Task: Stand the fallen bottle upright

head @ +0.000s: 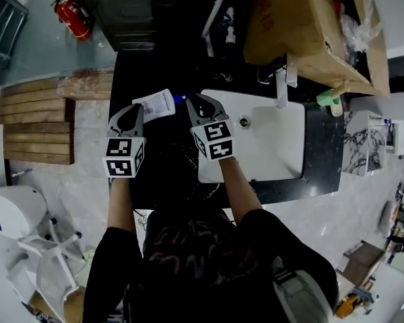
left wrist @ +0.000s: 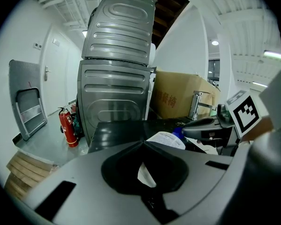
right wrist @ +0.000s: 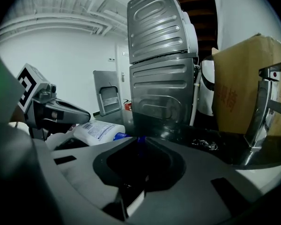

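Claws first: my left claw is pressed together, tip just beside the fallen bottle; my right claw pinches its blue cap. Bottle lies on its side on the black countertop, left of the white sink. Beyond, cardboard box and grey metal appliance.

Both bare forearms reached forward side by side from dark sleeves. Left arm ran straight; right arm slanted inward toward it. Left gripper pointed forward and down, jaws closed tip to tip. Right gripper sat near it at a like downward pitch, tips turned toward the left one, jaws nearly together and pinched on a blue cap.
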A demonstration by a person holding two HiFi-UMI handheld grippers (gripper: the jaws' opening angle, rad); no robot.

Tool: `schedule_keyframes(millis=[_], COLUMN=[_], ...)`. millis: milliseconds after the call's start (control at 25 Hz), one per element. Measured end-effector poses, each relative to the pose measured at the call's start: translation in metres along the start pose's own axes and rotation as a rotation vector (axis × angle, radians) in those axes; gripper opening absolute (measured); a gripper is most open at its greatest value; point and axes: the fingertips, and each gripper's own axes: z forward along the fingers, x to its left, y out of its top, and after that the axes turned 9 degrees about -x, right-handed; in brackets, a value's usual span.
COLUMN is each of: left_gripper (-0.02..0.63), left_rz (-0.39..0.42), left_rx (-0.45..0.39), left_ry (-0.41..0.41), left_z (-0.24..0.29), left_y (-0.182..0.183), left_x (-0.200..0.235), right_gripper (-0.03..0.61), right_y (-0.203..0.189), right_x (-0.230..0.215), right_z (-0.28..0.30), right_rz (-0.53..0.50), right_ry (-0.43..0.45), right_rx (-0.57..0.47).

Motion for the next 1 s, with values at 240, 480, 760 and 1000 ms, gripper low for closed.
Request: schedule_keyframes(millis=[240, 480, 760, 1000], left_gripper=[0.017, 0.017, 0.017, 0.017], left_rz=[-0.012, -0.023, -0.031, -0.043], left_rx=[-0.006, -0.018, -0.022, -0.029], left_ry=[0.003, 0.0, -0.017, -0.027], left_z=[0.0, -0.001, -0.001, -0.001], left_y=[0.0, 0.0, 0.0, 0.0], left_x=[0.001, 0.001, 0.002, 0.002], right_gripper=[0.041, 0.039, 0.058, 0.067], right_y=[0.003, 0.004, -0.006, -0.002], right_x=[-0.001, -0.001, 0.001, -0.002], right_z=[-0.001, 0.0, 0.009, 0.015], right_rz=[-0.029, -0.039, -0.043, -0.087], right_ry=[-0.013, -0.03, -0.011, 0.009], right_rx=[-0.009, -0.009, 0.012, 0.055])
